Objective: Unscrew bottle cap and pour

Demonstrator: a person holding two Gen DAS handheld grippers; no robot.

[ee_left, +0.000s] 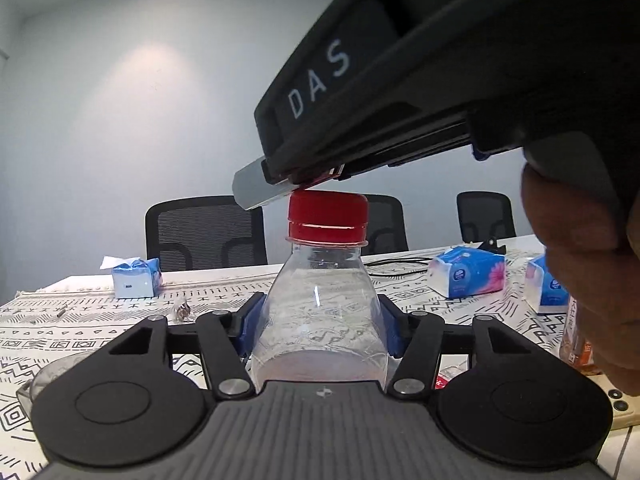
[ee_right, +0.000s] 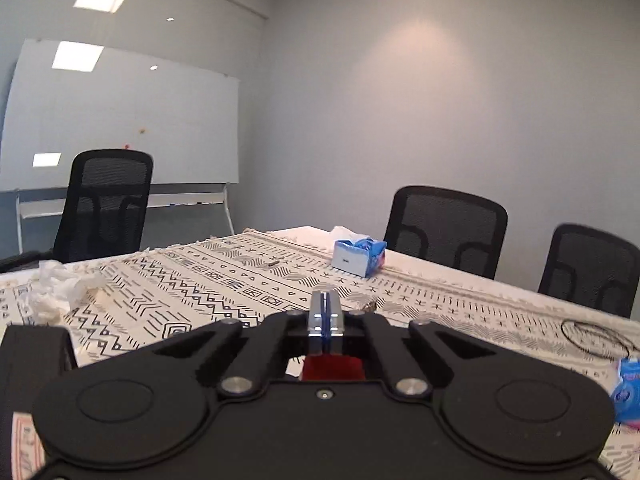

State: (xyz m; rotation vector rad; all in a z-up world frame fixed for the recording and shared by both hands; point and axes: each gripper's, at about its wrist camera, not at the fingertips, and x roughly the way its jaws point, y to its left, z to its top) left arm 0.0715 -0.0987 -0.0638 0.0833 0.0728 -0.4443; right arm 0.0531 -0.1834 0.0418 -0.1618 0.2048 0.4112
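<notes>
On the patterned tablecloth point(ee_left: 100, 332): clear bottle point(ee_left: 320, 312), upright, long axis vertical.
Left gripper point(ee_left: 318, 320): clamped on the bottle's body, blue pads point(ee_left: 252, 324) pressing both sides.
Red cap point(ee_left: 328, 216): seated on the neck, not yet off.
Right gripper point(ee_right: 325, 312): fingers closed together with nothing between them, lying nearly level just above the cap, apparently touching its top.
Key relation: cap directly below the right fingers, not between them; probably must open and descend around it.
</notes>
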